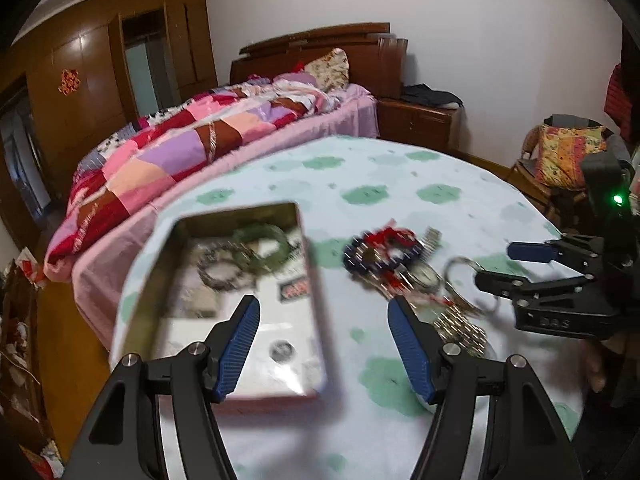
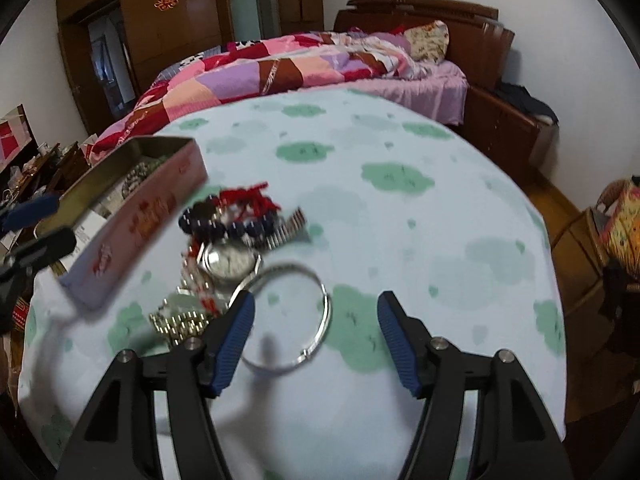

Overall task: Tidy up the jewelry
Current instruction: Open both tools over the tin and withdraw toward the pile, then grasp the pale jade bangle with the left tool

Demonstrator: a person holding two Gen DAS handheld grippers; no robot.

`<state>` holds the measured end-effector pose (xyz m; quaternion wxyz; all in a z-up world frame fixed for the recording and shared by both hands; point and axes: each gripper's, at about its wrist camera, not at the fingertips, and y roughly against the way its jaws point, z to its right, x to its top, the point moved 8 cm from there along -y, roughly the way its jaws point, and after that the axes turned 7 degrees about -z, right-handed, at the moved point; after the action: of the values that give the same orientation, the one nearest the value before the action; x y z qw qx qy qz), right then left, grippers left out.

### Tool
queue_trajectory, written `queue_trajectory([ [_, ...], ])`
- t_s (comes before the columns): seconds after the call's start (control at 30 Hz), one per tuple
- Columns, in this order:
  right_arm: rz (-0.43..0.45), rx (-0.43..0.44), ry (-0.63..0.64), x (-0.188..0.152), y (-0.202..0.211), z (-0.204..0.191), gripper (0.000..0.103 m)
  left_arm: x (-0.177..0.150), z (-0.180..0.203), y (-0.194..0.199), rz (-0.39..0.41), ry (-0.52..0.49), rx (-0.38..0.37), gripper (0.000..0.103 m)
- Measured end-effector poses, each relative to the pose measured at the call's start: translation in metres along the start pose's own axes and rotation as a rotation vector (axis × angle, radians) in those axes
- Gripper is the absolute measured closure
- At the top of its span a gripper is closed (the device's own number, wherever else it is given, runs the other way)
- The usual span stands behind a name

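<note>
Right gripper: jaws spread wide, nothing between the blue pads. It hangs low over the near part of the table, with the silver bangle lying flat on the cloth just ahead of and partly under the left-hand finger. Nothing gripped yet.

Left gripper: also spread wide and empty, hovering over the near end of the open tin box, which sits toward the table's left edge. The tin already holds a green bangle and a beaded bracelet (both blurred, detail uncertain).

Loose pile between tin and silver bangle, near the table's middle: dark-blue bead bracelet tangled with red cord, a wristwatch face up, a gold-toned link band nearest the front edge. The silver bangle's rim touches or overlaps the watch; cannot tell which.

Likely step: pick the silver bangle and carry it to the tin. To do it well:
- shift the right gripper so one finger drops inside the ring and one outside, straddling the rim on its free side, away from the watch;
- close on the thin rim squarely, since it is smooth metal and may slip or pivot;
- lift straight up before travelling, so the watch is not dragged.
</note>
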<state>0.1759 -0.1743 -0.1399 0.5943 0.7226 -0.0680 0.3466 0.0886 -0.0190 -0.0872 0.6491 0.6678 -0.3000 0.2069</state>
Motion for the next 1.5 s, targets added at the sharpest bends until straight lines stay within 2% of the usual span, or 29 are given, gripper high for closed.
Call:
queue_trajectory([
  [0.17, -0.006, 0.011, 0.001, -0.005, -0.001, -0.004, 0.036, -0.009, 0.016, 0.003, -0.003, -0.019, -0.020, 0.036],
  [0.33, -0.003, 0.024, 0.008, -0.004, -0.003, -0.011, 0.031, -0.012, 0.026, 0.000, -0.011, -0.039, -0.031, 0.036],
  [0.63, -0.046, 0.029, 0.015, -0.003, -0.014, -0.014, 0.030, -0.022, 0.040, -0.006, -0.033, -0.070, -0.066, 0.036],
  [0.73, -0.059, 0.020, 0.035, -0.006, -0.015, -0.017, 0.033, -0.024, 0.043, -0.007, -0.043, -0.074, -0.074, 0.036],
  [0.77, -0.060, 0.020, 0.041, -0.007, -0.015, -0.017, 0.038, -0.025, 0.042, -0.008, -0.047, -0.073, -0.076, 0.036],
  [0.83, -0.065, 0.021, 0.045, -0.009, -0.015, -0.017, 0.040, -0.027, 0.044, -0.011, -0.058, -0.072, -0.082, 0.036],
  [1.3, 0.000, -0.060, -0.002, -0.041, 0.022, 0.014, 0.040, -0.037, 0.065, -0.018, -0.095, -0.113, -0.161, 0.036],
  [1.33, 0.000, -0.064, -0.007, -0.042, 0.021, 0.016, 0.040, -0.039, 0.068, -0.020, -0.108, -0.119, -0.172, 0.038],
  [1.43, 0.015, -0.075, -0.010, -0.043, 0.022, 0.018, 0.040, -0.044, 0.073, -0.029, -0.147, -0.126, -0.195, 0.055],
  [1.5, 0.029, -0.074, -0.019, -0.042, 0.023, 0.019, 0.040, -0.048, 0.074, -0.035, -0.174, -0.122, -0.202, 0.058],
])
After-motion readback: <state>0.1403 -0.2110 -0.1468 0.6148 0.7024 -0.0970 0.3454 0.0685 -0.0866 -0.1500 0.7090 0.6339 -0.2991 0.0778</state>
